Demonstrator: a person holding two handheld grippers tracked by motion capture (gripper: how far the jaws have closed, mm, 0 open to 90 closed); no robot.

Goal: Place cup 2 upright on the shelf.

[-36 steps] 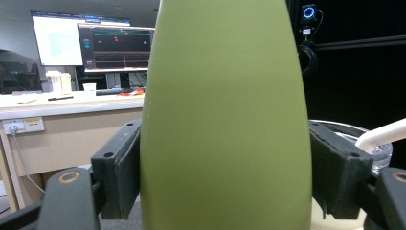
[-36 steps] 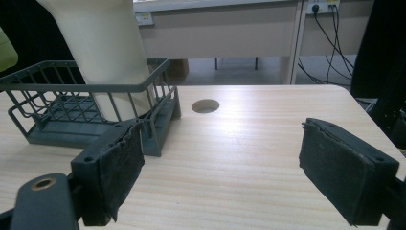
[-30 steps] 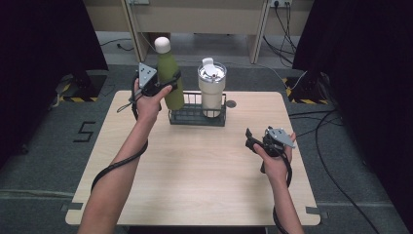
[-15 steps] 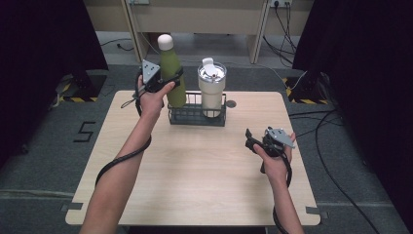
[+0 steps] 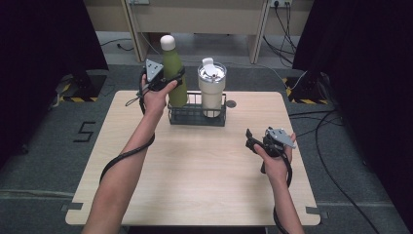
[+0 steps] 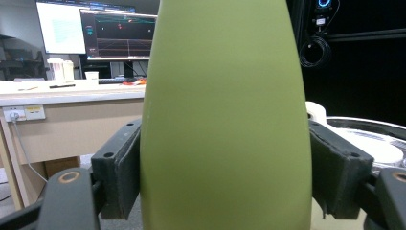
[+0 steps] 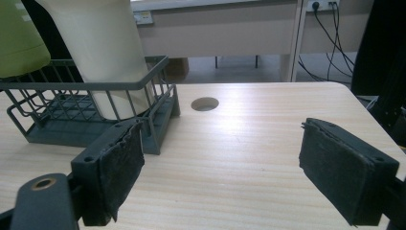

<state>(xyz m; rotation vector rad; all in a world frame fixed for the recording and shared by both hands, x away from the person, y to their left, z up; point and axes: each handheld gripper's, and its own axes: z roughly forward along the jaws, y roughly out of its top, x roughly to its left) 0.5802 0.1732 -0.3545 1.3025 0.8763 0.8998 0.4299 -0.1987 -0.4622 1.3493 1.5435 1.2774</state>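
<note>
A tall green bottle (image 5: pixel 175 73) with a white cap is held upright over the left half of a dark wire basket (image 5: pixel 197 117). My left gripper (image 5: pixel 174 80) is shut on its body, and both pads press the green wall (image 6: pixel 225 120) in the left gripper view. The bottle's base (image 7: pixel 19 48) hangs at about the basket's rim (image 7: pixel 95 84). A white tumbler (image 5: pixel 212 90) with a lid stands in the basket's right half. My right gripper (image 5: pixel 251 140) is low over the table's right side, open with nothing between its pads (image 7: pixel 119 167).
The basket stands at the back middle of the wooden table (image 5: pixel 195 175). A round cable hole (image 5: pixel 231 103) lies just right of it. Desks, cables and a socket strip stand beyond the far edge. Black curtains hang on both sides.
The left hand has carried the bottle slightly to the right over the basket and set it more upright. The right gripper has stayed in place.
</note>
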